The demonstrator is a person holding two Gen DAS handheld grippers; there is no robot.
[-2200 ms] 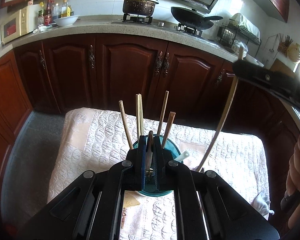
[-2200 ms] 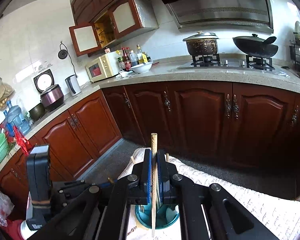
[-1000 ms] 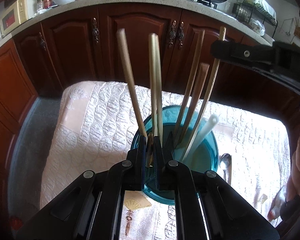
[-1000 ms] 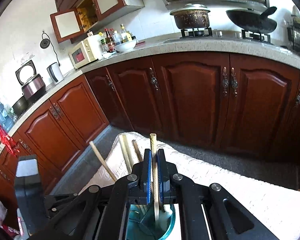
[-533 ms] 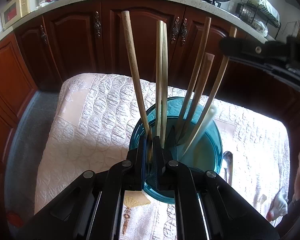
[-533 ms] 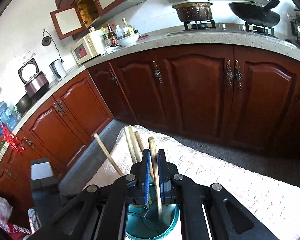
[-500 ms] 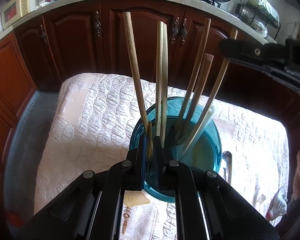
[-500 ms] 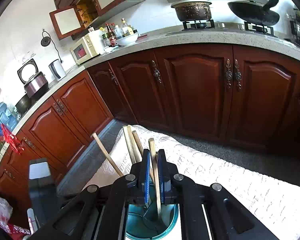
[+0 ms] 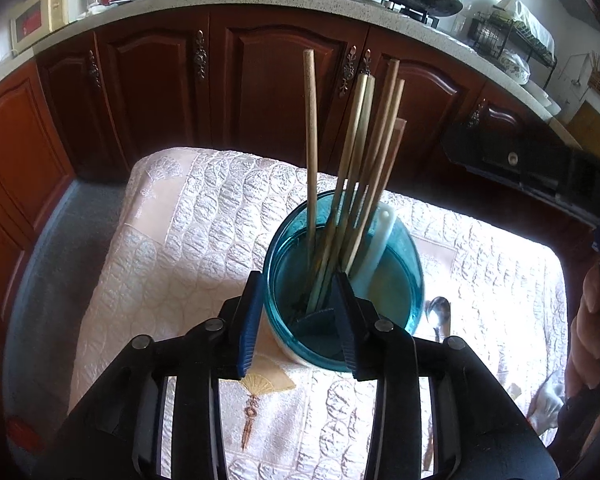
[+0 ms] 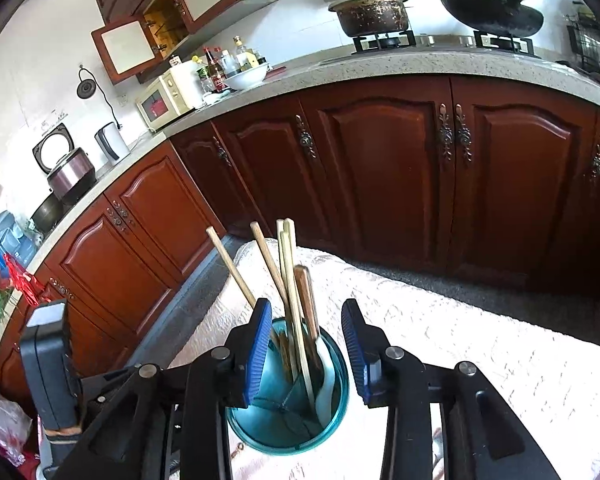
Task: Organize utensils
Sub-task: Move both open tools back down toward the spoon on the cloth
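A round teal translucent plastic holder (image 9: 404, 264) stood on a white quilted cloth (image 9: 188, 240) over the counter, near its middle, with bare cloth on all sides. Inside leaned a bundle of wooden chopsticks (image 9: 364, 168) and a white plastic spoon (image 9: 376, 252). A metal spoon (image 9: 438, 316) lay on the cloth just right of the holder. Left tool (image 9: 296, 316) was opening, pads clear of the chopsticks. Right tool (image 10: 306, 344) likewise opening, gripping nothing.

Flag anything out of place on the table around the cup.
One thing: a metal spoon lies loose on the cloth beside the blue cup, while the chopsticks and a white utensil stand inside it. Nothing looks spilled or damaged.
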